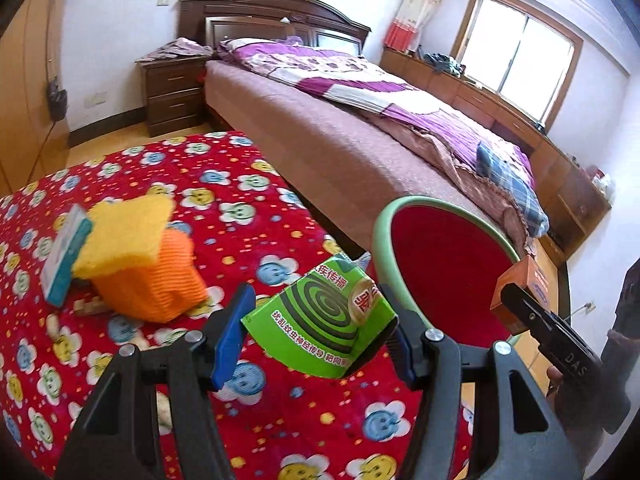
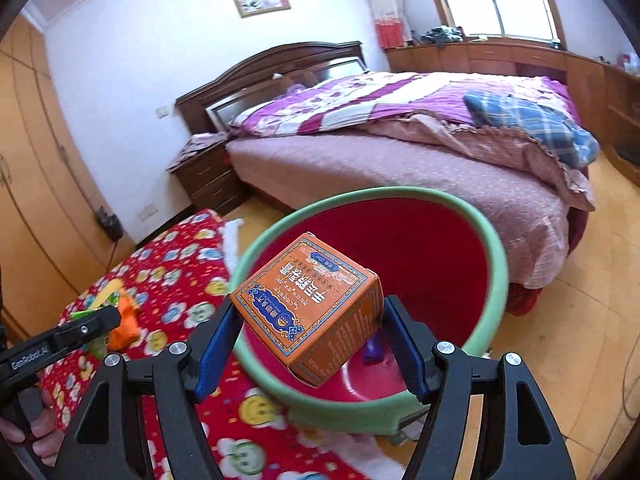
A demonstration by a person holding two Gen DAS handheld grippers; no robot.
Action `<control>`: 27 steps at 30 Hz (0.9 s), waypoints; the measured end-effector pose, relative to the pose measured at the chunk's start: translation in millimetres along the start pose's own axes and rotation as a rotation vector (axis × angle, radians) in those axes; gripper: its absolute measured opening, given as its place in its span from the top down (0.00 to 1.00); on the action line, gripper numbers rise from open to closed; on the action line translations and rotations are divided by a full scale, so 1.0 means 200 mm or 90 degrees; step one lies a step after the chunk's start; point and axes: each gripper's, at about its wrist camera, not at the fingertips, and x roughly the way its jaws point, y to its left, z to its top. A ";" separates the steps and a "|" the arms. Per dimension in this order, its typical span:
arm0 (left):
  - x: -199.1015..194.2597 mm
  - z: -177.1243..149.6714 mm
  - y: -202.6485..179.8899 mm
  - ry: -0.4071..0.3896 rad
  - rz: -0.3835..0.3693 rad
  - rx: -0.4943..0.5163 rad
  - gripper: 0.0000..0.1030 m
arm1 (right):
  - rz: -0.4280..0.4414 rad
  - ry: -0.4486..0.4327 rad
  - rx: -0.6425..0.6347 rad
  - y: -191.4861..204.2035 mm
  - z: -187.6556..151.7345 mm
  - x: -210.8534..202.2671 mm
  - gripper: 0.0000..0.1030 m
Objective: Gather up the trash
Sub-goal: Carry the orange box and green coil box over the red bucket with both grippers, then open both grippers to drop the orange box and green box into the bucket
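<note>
orange box [image 2: 316, 308] clamped in right gripper [image 2: 308, 340], over bin [image 2: 496, 256]

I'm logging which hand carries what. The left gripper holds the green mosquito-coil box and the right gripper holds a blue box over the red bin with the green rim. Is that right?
Not quite: the box in the right gripper is orange, not blue, as the right wrist view shows: an orange carton held over the red bin with the green rim. The left gripper does hold the green mosquito-coil box.

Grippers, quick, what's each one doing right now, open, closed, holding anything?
Left gripper: closed on the green box.
Right gripper: closed on the orange box, held over the bin.
</note>
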 end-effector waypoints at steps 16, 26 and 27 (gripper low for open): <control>0.18 0.03 -0.24 0.013 -0.035 0.070 0.40 | -0.034 0.011 0.062 -0.22 0.01 0.11 0.24; 0.25 0.03 -0.34 0.024 -0.049 0.097 0.40 | -0.044 -0.022 0.077 -0.29 0.01 0.04 0.23; 0.25 0.03 -0.35 0.024 -0.052 0.100 0.40 | -0.045 -0.026 0.080 -0.30 0.01 0.03 0.23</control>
